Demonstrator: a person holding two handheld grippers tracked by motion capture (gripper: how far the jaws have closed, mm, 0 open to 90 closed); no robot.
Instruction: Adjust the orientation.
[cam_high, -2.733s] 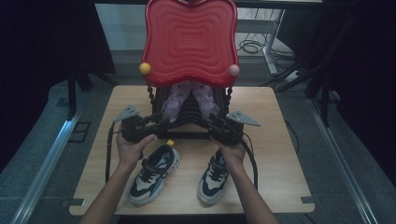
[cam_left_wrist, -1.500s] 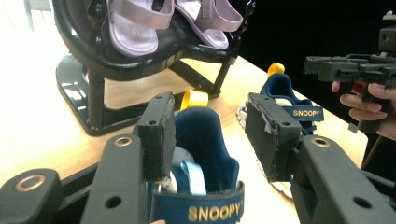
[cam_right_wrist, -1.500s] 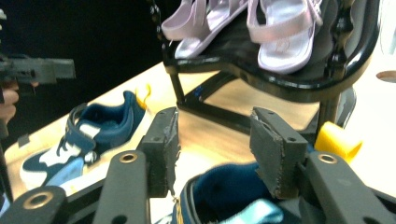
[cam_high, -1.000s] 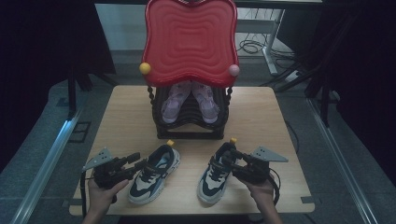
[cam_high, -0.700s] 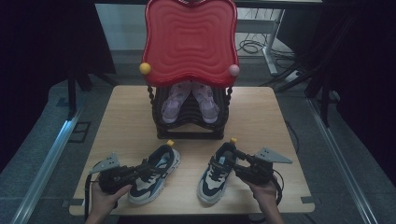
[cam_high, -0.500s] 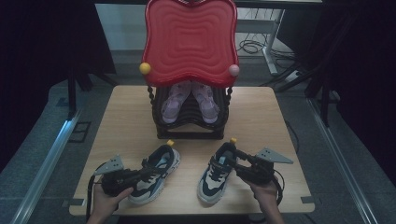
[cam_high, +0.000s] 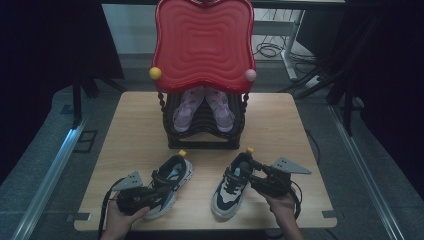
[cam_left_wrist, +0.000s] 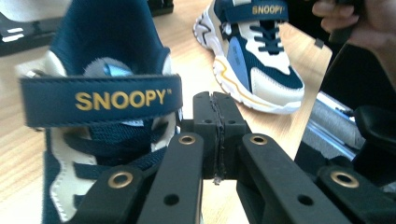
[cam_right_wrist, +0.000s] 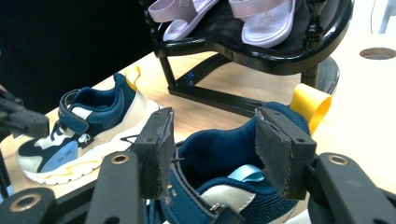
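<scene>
Two navy-and-white Snoopy sneakers, left sneaker (cam_high: 170, 182) and right sneaker (cam_high: 234, 183), sit at the tabletop's (cam_high: 135, 135) near edge. The left hand-held gripper (cam_high: 150, 192) is clenched empty beside its sneaker; the right hand-held gripper (cam_high: 248, 170) straddles its sneaker's heel, released. Behind stands a black shoe rack (cam_high: 204, 132) with lilac sandals (cam_high: 204, 106).

My left claw (cam_left_wrist: 218, 135) is matt black plastic with brass-looking rivets — its pads meet along a rough, worn seam. The left sneaker (cam_left_wrist: 100, 116) shows navy mesh cloth, a woven strap with gold lettering and smooth off-white panels. My right claw (cam_right_wrist: 212, 151) carries coarse, grainy pads around the right sneaker (cam_right_wrist: 233, 186) and its soft navy lining. The tabletop (cam_high: 135, 130) is pale, matt wood grain. The chair (cam_high: 202, 42) — glossy red ribbed plastic over shiny black — holds satiny lilac sandals (cam_right_wrist: 219, 14).
</scene>
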